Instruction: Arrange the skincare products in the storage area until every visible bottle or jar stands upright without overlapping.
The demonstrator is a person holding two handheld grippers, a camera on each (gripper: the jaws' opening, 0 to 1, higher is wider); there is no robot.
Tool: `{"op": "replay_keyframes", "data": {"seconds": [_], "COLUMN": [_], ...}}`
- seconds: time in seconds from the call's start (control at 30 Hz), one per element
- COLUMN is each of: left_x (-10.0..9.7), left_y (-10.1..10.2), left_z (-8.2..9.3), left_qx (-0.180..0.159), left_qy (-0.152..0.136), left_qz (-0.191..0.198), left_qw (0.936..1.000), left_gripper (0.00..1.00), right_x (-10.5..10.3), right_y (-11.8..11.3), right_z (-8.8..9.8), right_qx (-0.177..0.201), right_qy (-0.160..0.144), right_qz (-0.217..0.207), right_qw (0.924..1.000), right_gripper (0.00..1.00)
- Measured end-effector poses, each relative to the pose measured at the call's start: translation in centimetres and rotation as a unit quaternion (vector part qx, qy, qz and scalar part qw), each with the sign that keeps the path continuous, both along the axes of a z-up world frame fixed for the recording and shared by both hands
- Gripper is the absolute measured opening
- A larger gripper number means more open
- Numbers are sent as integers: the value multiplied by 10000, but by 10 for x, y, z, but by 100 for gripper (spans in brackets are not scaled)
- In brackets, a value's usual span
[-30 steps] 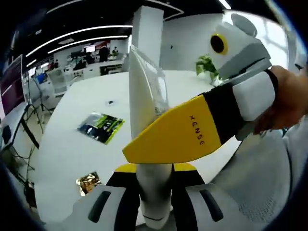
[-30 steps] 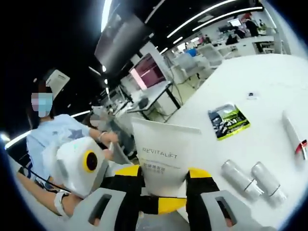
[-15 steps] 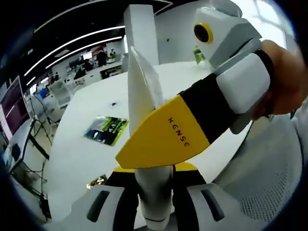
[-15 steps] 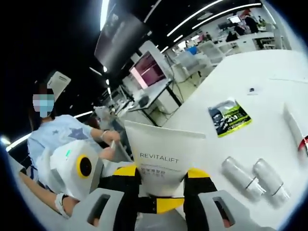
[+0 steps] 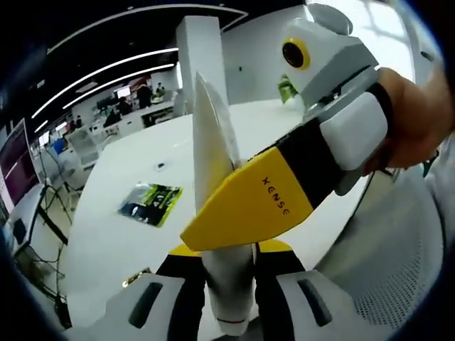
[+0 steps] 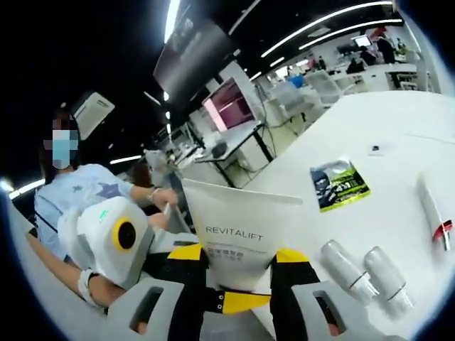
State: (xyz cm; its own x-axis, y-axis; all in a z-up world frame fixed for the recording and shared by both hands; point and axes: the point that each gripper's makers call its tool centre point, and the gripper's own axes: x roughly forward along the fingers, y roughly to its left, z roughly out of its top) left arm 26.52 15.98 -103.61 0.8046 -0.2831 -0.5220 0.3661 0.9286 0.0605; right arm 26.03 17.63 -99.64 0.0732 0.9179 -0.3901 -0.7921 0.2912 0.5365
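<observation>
We've got the white tube (image 6: 238, 231) (label reads REVITALIFT) held up in the air above the tabletop (image 6: 398, 135), pinched from two sides. The right hand-held gripper (image 6: 238, 273) is clamped on the tube's lower body, flat crimped end pointing up. The left hand-held gripper (image 5: 227, 273) grips the same tube (image 5: 213, 163) lower down, near its cap end; in its view we see the tube edge-on, with the right gripper's yellow jaw crossing in front.

Our read: the double grip is for re-orienting or handing over, so the tube can be set down cap-first and stand upright.

Below the tube on the tabletop: two silver bottles (image 6: 362, 273) lying on their sides, side by side. Beyond them a green-and-black sachet (image 6: 340, 185) lies flat, and another slim tube (image 6: 432, 213) lies towards the edge. Those bottles are not yet upright, so the task is far from done.
</observation>
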Motion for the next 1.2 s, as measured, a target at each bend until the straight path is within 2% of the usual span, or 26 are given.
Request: {"op": "replay_keyframes", "data": {"seconds": [0.2, 0.3, 0.33, 0.4, 0.47, 0.53, 0.6, 0.67, 0.73, 0.8, 0.83, 0.9, 0.97, 1.0, 1.03, 1.07, 1.13, 1.2], "left_x": [0, 3, 5, 3, 4, 1, -3, -8, -11, -5, -2, -8, -16, -17, -15, -14, -14, -17], "left_y": [0, 3, 4, 2, 7, 15, 24, 32, 26, 19, 12, 13, 23, 22, 19, 17, 17, 20], "left_z": [4, 11, 14, 17, 19, 15, 10, -3, -13, -9, -6, -22, -36, -36, -34, -33, -39, -45], "left_qx": [-94, -157, -263, -729, -597, -253, -49, -24, -519, -393, -339, 86, 733, 727, 553, 466, 461, 537], "left_qy": [-46, -93, -110, 86, 48, 98, 153, 354, 621, 420, 203, 436, 813, 812, 711, 687, 774, 889], "left_qz": [31, 43, 67, 132, 118, 122, 184, 269, 417, 282, 167, 88, -13, -65, -41, -34, -4, 28], "left_qw": [9999, 9998, 9996, 9972, 9981, 9996, 9997, 9990, 9958, 9979, 9991, 9990, 9940, 9940, 9959, 9965, 9959, 9946], "left_gripper": [20, 23, 24, 24, 26, 29, 29, 30, 39, 45, 44, 35, 22, 14, 10, 10, 18, 25], "right_x": [10, 16, 19, 27, 33, 41, 52, 65, 78, 93, 103, 120, 138, 146, 153, 166, 181, 194], "right_y": [-5, -9, -10, -14, -17, -21, -25, -30, -34, -39, -43, -48, -54, -56, -59, -64, -73, -80], "right_z": [1, 5, 7, 9, 9, 9, 9, 9, 11, 13, 14, 15, 19, 21, 23, 25, 24, 22], "right_qx": [52, 93, 111, 89, 76, 80, 73, 36, 34, 53, -8, -93, -114, -119, -131, -174, -321, -377], "right_qy": [-77, -119, -164, -287, -299, -316, -348, -424, -444, -491, -596, -731, -829, -907, -1008, -1152, -1313, -1349], "right_qz": [-64, -133, -151, -195, -231, -298, -408, -521, -619, -747, -845, -964, -1114, -1175, -1221, -1358, -1476, -1627], "right_qw": [9999, 9998, 9997, 9994, 9993, 9990, 9985, 9977, 9971, 9960, 9946, 9926, 9902, 9889, 9873, 9839, 9798, 9767], "right_gripper": [28, 28, 28, 28, 28, 28, 27, 27, 28, 28, 28, 28, 28, 28, 28, 28, 28, 28]}}
